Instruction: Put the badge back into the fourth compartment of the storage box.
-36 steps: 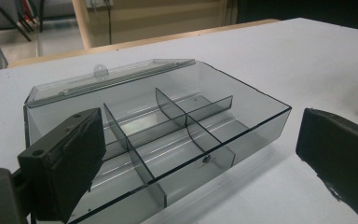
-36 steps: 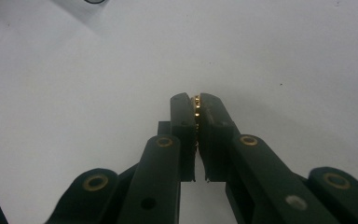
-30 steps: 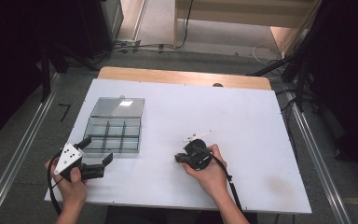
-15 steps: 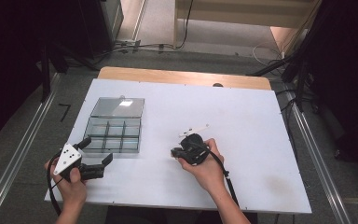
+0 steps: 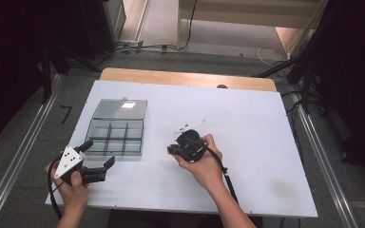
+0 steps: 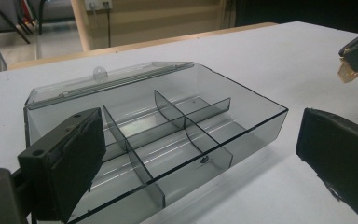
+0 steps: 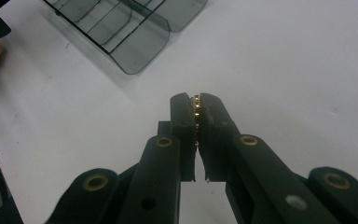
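- Sitting on the white worktop (image 5: 266, 142), toward ten o'clock from its middle in the high view, is a clear smoky plastic compartment box (image 5: 116, 133), with its lid (image 5: 120, 109) folded back flat at the twelve o'clock side.
- Showing in the left gripper view are the box's (image 6: 168, 135) thin dividers, splitting it into six cells, and the lid (image 6: 107, 79) with a small round tab on its far edge; nothing can be made out lying in the cells.
- Hovering at about seven o'clock from the box, near the worktop's front left corner, are the left tongs (image 5: 97, 159), held in the person's left hand (image 5: 73, 190); their jaws are standing wide apart with nothing between them.
- Framing the box's near edge in the left gripper view are those same released left tongs (image 6: 200, 158).
- Resting near the middle of the worktop, at about three o'clock from the box and well apart from it, are the right tongs (image 5: 171, 149), gripped by the right hand (image 5: 202, 164) and pointing toward nine o'clock.
- Clenching a small gold-coloured beaded piece (image 7: 196, 112) edge-on between their pads are the right tongs (image 7: 196, 114); what the piece is cannot be told.
- Peeking in at the two o'clock corner of the left gripper view are the right tongs' tips with that gold piece (image 6: 349, 73).
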{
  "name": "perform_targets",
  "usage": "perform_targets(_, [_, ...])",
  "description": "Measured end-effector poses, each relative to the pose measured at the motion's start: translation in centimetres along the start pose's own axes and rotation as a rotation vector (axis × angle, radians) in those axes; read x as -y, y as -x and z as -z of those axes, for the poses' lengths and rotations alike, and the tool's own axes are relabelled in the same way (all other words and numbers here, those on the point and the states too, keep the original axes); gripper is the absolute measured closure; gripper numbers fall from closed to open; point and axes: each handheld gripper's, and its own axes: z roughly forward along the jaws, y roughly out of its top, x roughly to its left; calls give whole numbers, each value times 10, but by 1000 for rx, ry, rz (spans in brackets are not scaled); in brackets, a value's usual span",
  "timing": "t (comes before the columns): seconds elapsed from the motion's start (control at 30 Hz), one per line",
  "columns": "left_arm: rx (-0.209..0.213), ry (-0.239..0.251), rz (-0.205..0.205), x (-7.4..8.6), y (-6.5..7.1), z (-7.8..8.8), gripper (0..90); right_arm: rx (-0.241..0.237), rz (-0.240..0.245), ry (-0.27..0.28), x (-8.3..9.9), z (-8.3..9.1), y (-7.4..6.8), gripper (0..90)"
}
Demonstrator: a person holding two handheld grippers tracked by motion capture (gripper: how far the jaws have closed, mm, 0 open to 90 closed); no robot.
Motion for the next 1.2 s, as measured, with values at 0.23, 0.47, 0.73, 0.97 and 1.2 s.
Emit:
perform_targets(0.23, [2,3,1,0,0,0,18,-4,20,0,-13,-3,-7,829])
perform_targets(0.47, [5,5,3,0,0,0,18,-15,36,-1,-26,-8,-12,829])
perform_targets(0.73, [6,1,-8,0,1,0,18,-30,43,9,-40,-15,-18,829])
perform_targets(0.97, [5,10,6,0,0,1,18,-37,60,7,-53,-22,-26,829])
perform_targets(1.2, [7,6,-4,0,1,1,18,-44,60,9,-60,-26,-32,829])
